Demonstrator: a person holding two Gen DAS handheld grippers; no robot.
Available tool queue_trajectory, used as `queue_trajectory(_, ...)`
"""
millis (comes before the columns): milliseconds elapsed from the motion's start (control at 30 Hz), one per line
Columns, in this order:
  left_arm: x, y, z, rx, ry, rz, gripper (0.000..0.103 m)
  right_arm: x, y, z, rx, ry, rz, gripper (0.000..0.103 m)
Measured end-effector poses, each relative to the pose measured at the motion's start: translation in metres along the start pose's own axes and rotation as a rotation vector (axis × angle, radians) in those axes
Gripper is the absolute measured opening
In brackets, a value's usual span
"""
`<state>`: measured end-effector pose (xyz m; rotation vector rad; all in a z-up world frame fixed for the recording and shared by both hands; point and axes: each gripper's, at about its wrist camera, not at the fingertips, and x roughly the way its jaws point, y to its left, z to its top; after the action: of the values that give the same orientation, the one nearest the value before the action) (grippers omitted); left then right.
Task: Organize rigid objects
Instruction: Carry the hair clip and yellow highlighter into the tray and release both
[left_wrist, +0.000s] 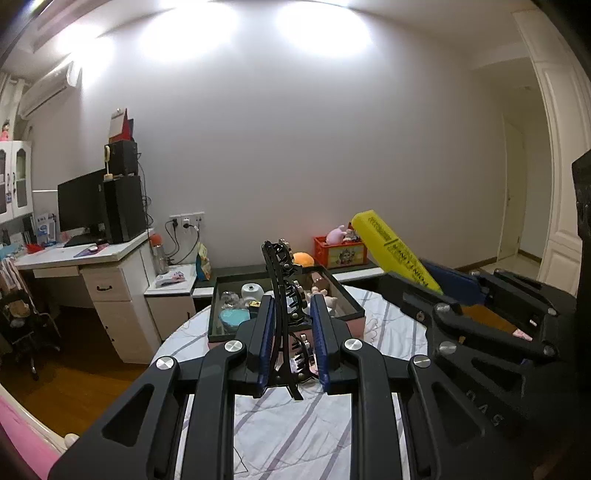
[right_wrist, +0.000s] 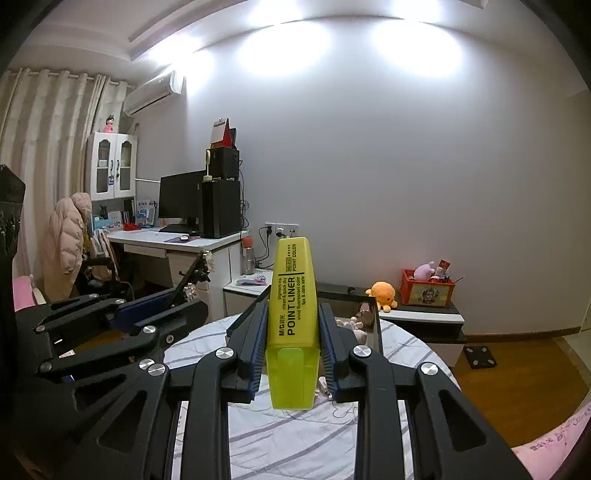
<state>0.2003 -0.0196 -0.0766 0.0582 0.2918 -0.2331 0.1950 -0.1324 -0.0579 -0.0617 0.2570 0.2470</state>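
Left gripper (left_wrist: 291, 332) clamped on a black hair claw clip (left_wrist: 282, 291), held upright between the blue pads, its top poking well past the fingertips, above the striped bedsheet (left_wrist: 288, 424) in front of the open storage box (left_wrist: 218, 314). Right gripper (right_wrist: 293, 343) clamped on a yellow highlighter (right_wrist: 293, 295), cap end toward the camera, body sticking out past the fingertips, near the box's edge.

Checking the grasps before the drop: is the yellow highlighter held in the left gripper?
No, the yellow highlighter sits between the right gripper's fingers.
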Motion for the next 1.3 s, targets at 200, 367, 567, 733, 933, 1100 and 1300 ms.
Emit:
queue_trajectory(200, 0.004, -0.001, 0.007, 0.012, -0.017, 0.028, 0.020, 0.004, -0.004, 0.001, 0.001, 0.001, 0.000, 0.027)
queue_trajectory(367, 0.014, 0.003, 0.017, 0.017, -0.045, 0.057, 0.020, 0.016, -0.011, 0.005, 0.002, 0.001, 0.005, 0.027)
queue_trajectory(567, 0.050, 0.012, 0.029, 0.028, -0.071, 0.088, 0.020, 0.047, -0.029, 0.014, 0.000, 0.010, -0.018, 0.027)
queue_trajectory(733, 0.098, 0.022, 0.034, 0.030, -0.049, 0.100, 0.020, 0.089, -0.048, 0.013, 0.000, 0.055, -0.035, 0.027)
queue_trajectory(933, 0.175, 0.047, 0.027, 0.007, 0.071, 0.052, 0.020, 0.150, -0.073, 0.006, -0.001, 0.145, -0.043, 0.027)
queue_trajectory(1100, 0.244, 0.061, 0.005, -0.009, 0.217, 0.026, 0.020, 0.209, -0.090, -0.016, 0.013, 0.272, -0.024, 0.027)
queue_trajectory(1300, 0.291, 0.067, -0.023, -0.029, 0.316, 0.029, 0.020, 0.258, -0.089, -0.042, 0.002, 0.387, 0.024, 0.027)
